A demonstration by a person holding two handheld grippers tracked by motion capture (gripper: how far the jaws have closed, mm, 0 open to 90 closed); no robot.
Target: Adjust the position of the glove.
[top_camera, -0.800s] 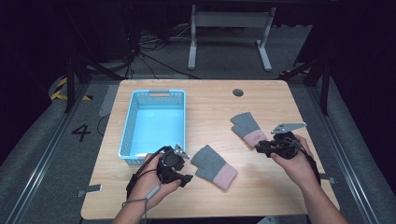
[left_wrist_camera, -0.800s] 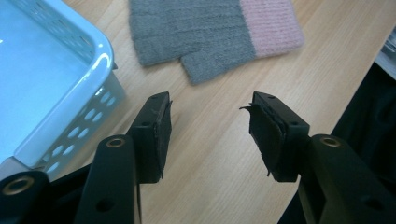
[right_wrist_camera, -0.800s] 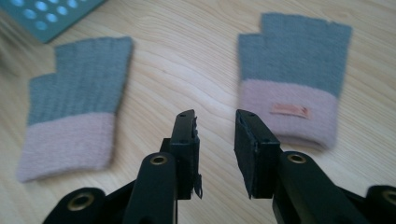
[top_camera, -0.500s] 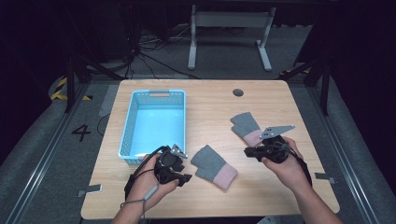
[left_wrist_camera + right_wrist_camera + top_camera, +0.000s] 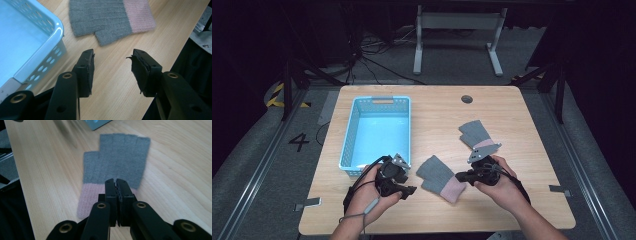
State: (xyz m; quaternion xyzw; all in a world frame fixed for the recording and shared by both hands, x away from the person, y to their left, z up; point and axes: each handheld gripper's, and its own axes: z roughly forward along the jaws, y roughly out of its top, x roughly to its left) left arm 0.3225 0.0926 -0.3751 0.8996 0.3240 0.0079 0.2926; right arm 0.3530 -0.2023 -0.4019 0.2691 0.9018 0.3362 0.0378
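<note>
Two fingerless gloves lie on the worktop (image 5: pixel 532 105) with a pale blue basket (image 5: pixel 353 120) standing empty beyond the left tool (image 5: pixel 404 187).

Near glove (image 5: pixel 441 178): grey knit with a pink cuff, flat on the worktop between the two tools. In the right gripper view it lies directly ahead of the right tool (image 5: pixel 460 176), cuff end nearest the tips and finger end pointing away, so its long axis runs roughly in line with the jaws. The right tool is clenched, jaws pressed together with nothing between them, its tips over the line where cuff meets grey knit; whether they touch the fabric cannot be told.

In the left gripper view the same glove lies ahead of and beyond the left tool, crosswise to its jaws, cuff towards the right. The left tool is released, jaws spread wide over bare worktop, the basket corner just to its left.

Far glove (image 5: pixel 474 134): same kind, behind the right tool.

Judgement: the right tool is the nearer to the near glove; it would have to spread its jaws before taking the cuff.
</note>
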